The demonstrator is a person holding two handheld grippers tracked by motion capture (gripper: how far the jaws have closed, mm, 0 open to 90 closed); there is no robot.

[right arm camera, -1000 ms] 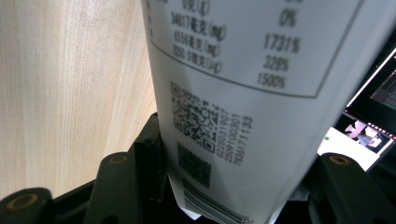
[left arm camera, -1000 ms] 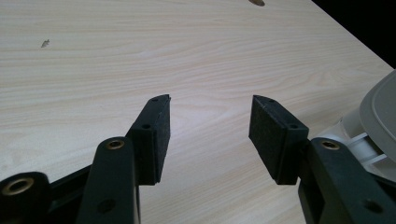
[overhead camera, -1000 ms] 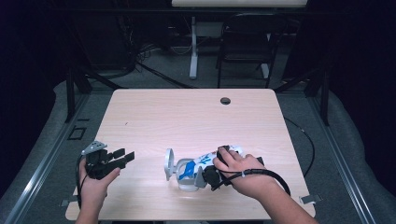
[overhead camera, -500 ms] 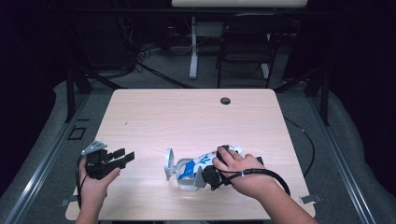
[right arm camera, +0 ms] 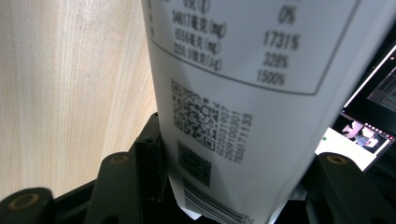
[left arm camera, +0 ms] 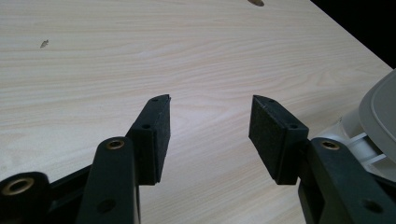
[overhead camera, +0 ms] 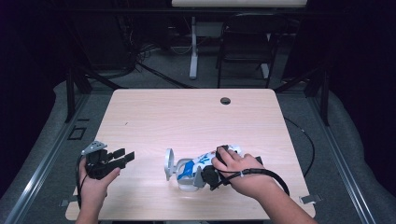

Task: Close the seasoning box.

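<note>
A white bottle (overhead camera: 198,163) with blue print lies on its side on the wooden table (overhead camera: 187,116), near the front edge. Its grey flip lid (overhead camera: 168,163) stands open at the left end. My right gripper (overhead camera: 205,176) is shut on the bottle's body. In the right gripper view the printed label (right arm camera: 224,84) sits between the two jaws of my right gripper (right arm camera: 233,172) and touches both. My left gripper (overhead camera: 122,157) rests to the left of the bottle, apart from it. Seen in its own view, my left gripper (left arm camera: 210,130) is open over bare wood, and the grey lid (left arm camera: 380,112) shows at the right edge.
A round cable hole (overhead camera: 225,101) sits near the table's far edge. A black chair (overhead camera: 243,42) and a white table leg (overhead camera: 193,46) stand beyond the table. The right gripper's cable (overhead camera: 275,179) loops over the front right of the table.
</note>
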